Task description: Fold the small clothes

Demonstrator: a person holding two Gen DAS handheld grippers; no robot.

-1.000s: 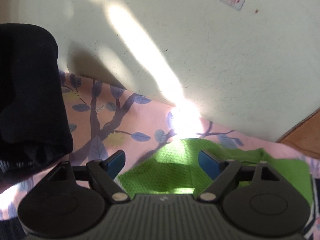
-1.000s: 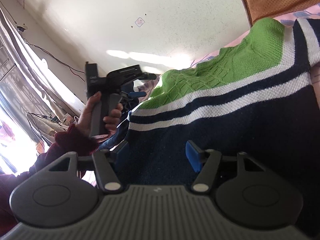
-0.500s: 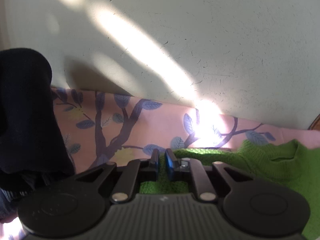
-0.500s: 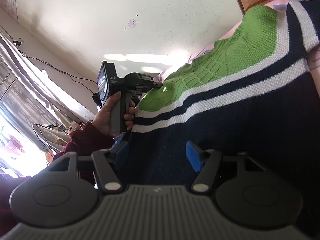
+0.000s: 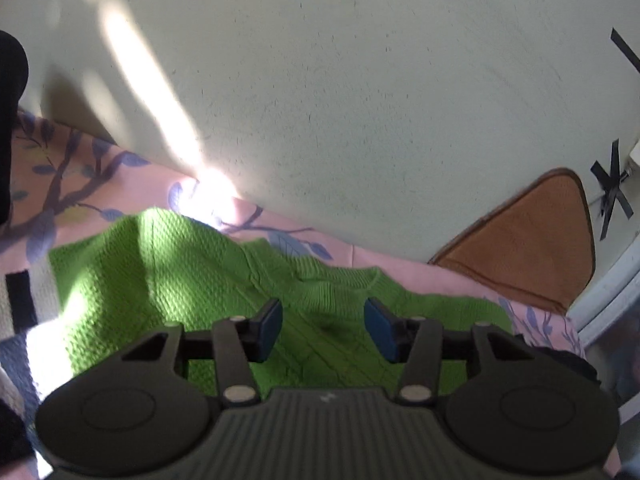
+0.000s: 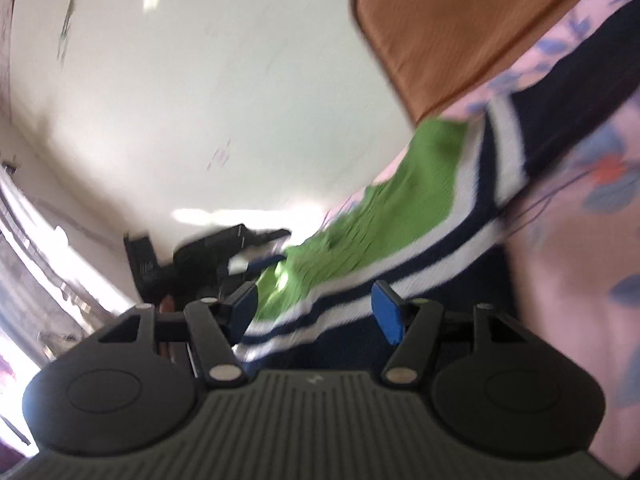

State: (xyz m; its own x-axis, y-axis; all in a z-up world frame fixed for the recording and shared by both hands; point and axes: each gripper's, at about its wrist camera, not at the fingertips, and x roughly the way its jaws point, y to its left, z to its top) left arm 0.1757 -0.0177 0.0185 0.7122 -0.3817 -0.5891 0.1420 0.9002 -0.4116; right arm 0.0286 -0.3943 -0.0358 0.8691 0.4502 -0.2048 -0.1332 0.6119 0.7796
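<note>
A small knitted sweater lies on a pink leaf-print sheet. Its top is green, its lower part navy with white stripes. In the left wrist view my left gripper is open and empty, just above the green knit near the neckline. In the right wrist view my right gripper is open and empty over the navy and striped part; this view is motion-blurred. The left gripper also shows in the right wrist view, at the far green end of the sweater.
A pale wall rises behind the bed. A brown cushion leans at the right. A dark garment hangs at the left edge. A bright window is at the far left in the right wrist view.
My left gripper, shut on the green edge half a second ago, has opened and let go. It now sits over the neckline. My right gripper has swung, staying open.
</note>
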